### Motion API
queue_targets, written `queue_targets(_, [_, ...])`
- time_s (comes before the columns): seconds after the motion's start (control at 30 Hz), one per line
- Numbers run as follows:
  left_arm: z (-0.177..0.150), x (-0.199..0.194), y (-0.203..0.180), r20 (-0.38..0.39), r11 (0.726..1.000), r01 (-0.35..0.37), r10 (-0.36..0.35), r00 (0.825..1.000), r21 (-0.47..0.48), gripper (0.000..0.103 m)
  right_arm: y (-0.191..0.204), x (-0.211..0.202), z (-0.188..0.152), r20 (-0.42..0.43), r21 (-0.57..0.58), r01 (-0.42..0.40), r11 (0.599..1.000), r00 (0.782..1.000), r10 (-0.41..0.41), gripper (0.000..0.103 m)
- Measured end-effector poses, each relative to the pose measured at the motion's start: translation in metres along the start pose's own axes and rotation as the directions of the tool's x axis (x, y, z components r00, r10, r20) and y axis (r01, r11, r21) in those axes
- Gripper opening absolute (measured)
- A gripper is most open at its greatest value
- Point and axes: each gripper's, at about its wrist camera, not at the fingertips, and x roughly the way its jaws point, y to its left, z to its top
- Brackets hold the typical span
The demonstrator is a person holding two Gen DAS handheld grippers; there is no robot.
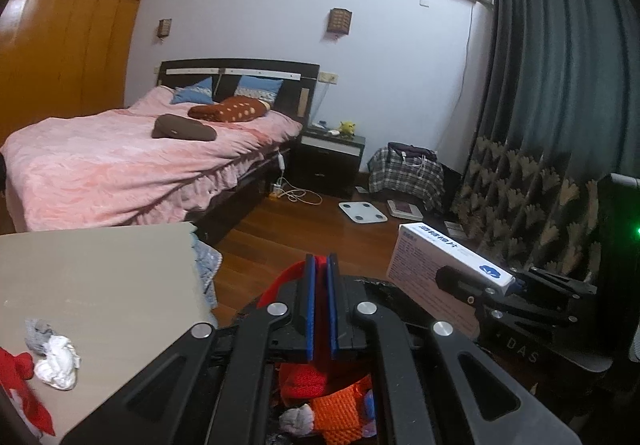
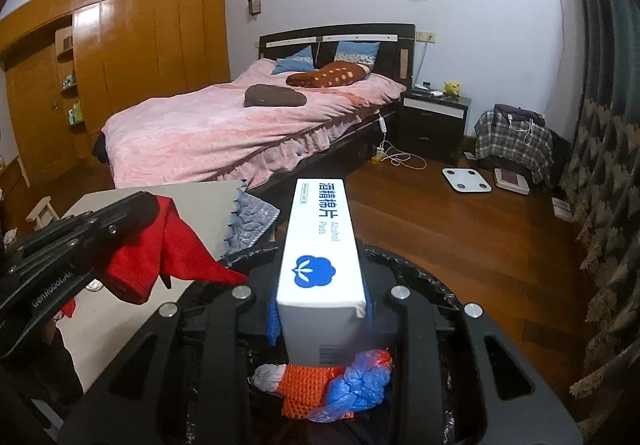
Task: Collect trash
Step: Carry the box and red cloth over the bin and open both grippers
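Bedroom clutter frames the work: a pink-covered bed [image 2: 240, 133], wooden floor [image 2: 460, 229] and dark curtain [image 1: 552, 85] lie behind a pale desk [image 1: 100, 277] at the near left. Just below both tools sits a black-lined trash bin [image 2: 420, 269], already holding an orange foam net [image 2: 308, 389], a crumpled blue plastic bag [image 2: 360, 377] and a grey-white wad.

The right hand-held gripper [image 2: 320, 309] pinches an alcohol pads box [image 2: 320, 245] by its near end, blue pads pressed on both long sides, with the box pointing forward over the bin. It looks like light, stiff cardboard; a squeeze across the narrow faces should hold, though too much force could crush it if empty. Held at one end, it may tip or swing.

The left hand-held gripper [image 1: 320, 305] has its blue pads pressed nearly together on a red cloth [image 2: 160, 253], which drapes limply from the tip above the desk edge. Soft and light, it will sag and can snag on the bin rim.

On the desk, a crumpled white tissue [image 1: 58, 363] and a grey scrap [image 1: 38, 337] remain, beside another red piece [image 1: 20, 385]. These likely weigh next to nothing and are best pinched at the bulkiest fold.
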Motion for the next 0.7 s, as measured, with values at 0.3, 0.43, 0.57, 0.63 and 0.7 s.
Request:
queue_targets(0.3, [0.000, 0.021, -0.020, -0.018, 0.999, 0.047, -0.046, 0.999, 0.023, 0.005, -0.023, 0.004, -0.011, -0.009, 0.034, 0.039, 0.999, 0.999, -0.039, 0.029])
queue_targets(0.43, [-0.003, 0.032, -0.029, -0.034, 0.997, 0.069, -0.068, 0.997, 0.033, 0.005, -0.034, 0.006, -0.016, -0.023, 0.046, 0.062, 0.997, 0.998, -0.061, 0.029])
queue_targets(0.57, [-0.010, 0.046, -0.030, -0.080, 0.995, 0.093, -0.090, 0.993, 0.032, 0.011, -0.042, 0.013, -0.022, -0.042, 0.049, 0.092, 0.995, 0.995, -0.090, 0.031])
queue_targets(0.63, [-0.014, 0.050, -0.028, -0.099, 0.995, 0.097, -0.094, 0.991, 0.025, 0.024, -0.044, 0.016, -0.025, -0.052, 0.051, 0.107, 0.993, 0.993, -0.105, 0.035])
queue_targets(0.7, [-0.017, 0.053, -0.024, -0.111, 0.996, 0.090, -0.088, 0.990, 0.018, 0.037, -0.047, 0.017, -0.029, -0.055, 0.055, 0.122, 0.991, 0.991, -0.119, 0.048])
